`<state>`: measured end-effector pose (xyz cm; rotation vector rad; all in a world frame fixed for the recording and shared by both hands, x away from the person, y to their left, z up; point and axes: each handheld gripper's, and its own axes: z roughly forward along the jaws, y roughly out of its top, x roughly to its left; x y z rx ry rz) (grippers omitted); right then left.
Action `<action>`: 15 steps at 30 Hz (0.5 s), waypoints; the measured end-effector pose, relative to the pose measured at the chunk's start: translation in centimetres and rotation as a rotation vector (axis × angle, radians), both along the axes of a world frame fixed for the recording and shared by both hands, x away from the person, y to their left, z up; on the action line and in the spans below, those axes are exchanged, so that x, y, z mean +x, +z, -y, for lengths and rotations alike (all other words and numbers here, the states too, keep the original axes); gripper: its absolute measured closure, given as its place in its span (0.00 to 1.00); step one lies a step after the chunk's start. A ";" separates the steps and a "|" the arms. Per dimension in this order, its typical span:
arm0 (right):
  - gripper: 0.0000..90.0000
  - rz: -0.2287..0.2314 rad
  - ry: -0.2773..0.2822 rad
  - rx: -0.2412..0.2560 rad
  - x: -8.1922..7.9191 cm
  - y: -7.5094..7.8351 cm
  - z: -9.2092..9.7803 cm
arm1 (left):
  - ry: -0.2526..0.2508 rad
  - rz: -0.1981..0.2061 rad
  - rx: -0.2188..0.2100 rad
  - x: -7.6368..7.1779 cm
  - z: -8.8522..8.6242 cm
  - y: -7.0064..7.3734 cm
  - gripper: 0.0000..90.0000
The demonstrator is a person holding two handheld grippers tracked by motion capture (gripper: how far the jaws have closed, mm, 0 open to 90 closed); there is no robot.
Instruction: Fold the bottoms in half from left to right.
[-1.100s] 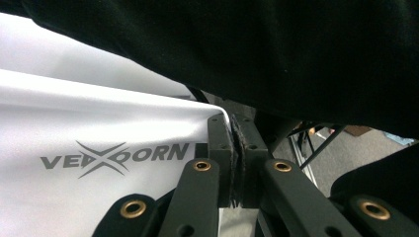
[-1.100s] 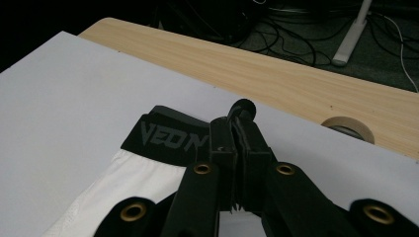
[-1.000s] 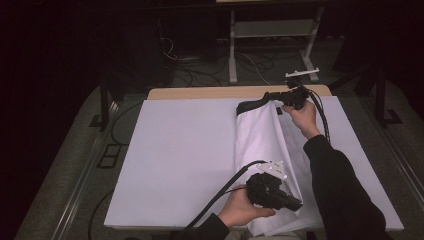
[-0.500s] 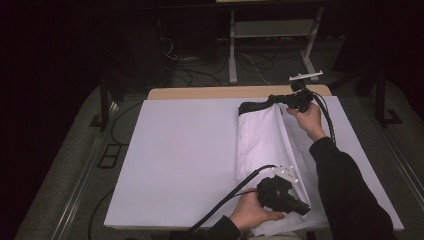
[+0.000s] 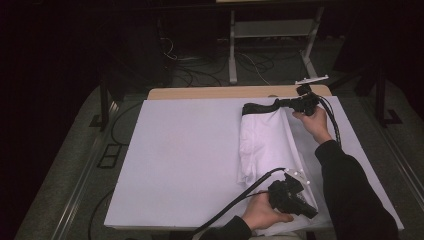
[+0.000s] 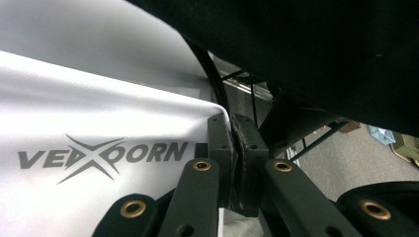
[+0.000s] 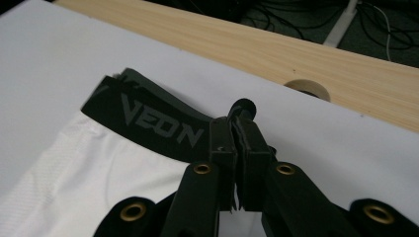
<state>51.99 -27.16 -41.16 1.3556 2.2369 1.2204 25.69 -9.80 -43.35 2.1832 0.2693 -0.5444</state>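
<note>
Tongs: both are pinched shut on cloth. Right gripper [image 5: 289, 103] bites the black waistband [image 7: 148, 121] at the far end. Left gripper [image 5: 311, 212] bites the white hem at the near end, close to the table's near edge.

Table cover [image 5: 185, 150]: a big white sheet over the wooden table [image 5: 210, 93]. A strip of bare wood shows along the far side.

Shorts [image 5: 262, 145]: white sports shorts, lying long from far to near on the right half of the sheet. They look folded in half already — narrow, with one long crease. Grey letters [image 6: 99, 155] are printed on the white cloth beside the left jaws.

Waistband: black, with grey letters, flat on the sheet at the far end and reaching to the left of the right gripper.

Step now: I think the shorts are being folded, and the two tongs hold one long side, stretched from end to end.

Next move: likely both tongs go the same way together — lift the held side a little, carry it across to the left, and lay it down flat. Keep both ends level so the cloth does not bunch up or slip out.
</note>
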 end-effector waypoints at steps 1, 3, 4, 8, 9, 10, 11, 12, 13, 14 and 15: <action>0.95 0.001 0.000 -0.011 0.0 -0.1 0.1 | 0.002 -0.006 0.000 0.0 0.2 -0.1 0.96; 0.95 -0.005 0.001 -0.010 0.0 -0.3 0.3 | 0.005 -0.016 0.007 0.1 0.5 -0.3 0.96; 0.95 -0.008 -0.001 -0.008 0.0 -0.3 0.4 | 0.000 -0.015 0.013 0.1 0.7 -0.3 0.96; 0.95 -0.012 0.000 -0.007 -0.1 -0.5 0.7 | 0.003 -0.028 0.027 0.2 1.5 -0.6 0.95; 0.95 -0.014 -0.001 -0.005 -0.1 -0.5 0.8 | 0.008 -0.032 0.028 0.3 1.7 -0.6 0.95; 0.95 -0.014 0.000 -0.006 -0.1 -0.5 0.8 | 0.007 -0.035 0.030 0.4 1.9 -0.7 0.95; 0.95 -0.014 0.001 -0.008 -0.1 -0.5 0.9 | 0.010 -0.037 0.035 0.4 2.0 -0.8 0.95; 0.95 -0.016 0.001 -0.010 -0.1 -0.6 0.9 | 0.012 -0.042 0.042 0.4 2.2 -0.8 0.95; 0.95 -0.018 0.001 -0.011 -0.1 -0.6 0.9 | 0.015 -0.048 0.045 0.5 2.4 -0.9 0.95; 0.95 -0.019 0.001 -0.010 -0.1 -0.6 0.9 | 0.017 -0.051 0.050 0.4 2.6 -1.0 0.95; 0.95 -0.020 0.000 -0.011 -0.1 -0.7 1.0 | 0.016 -0.054 0.054 0.5 2.7 -1.1 0.95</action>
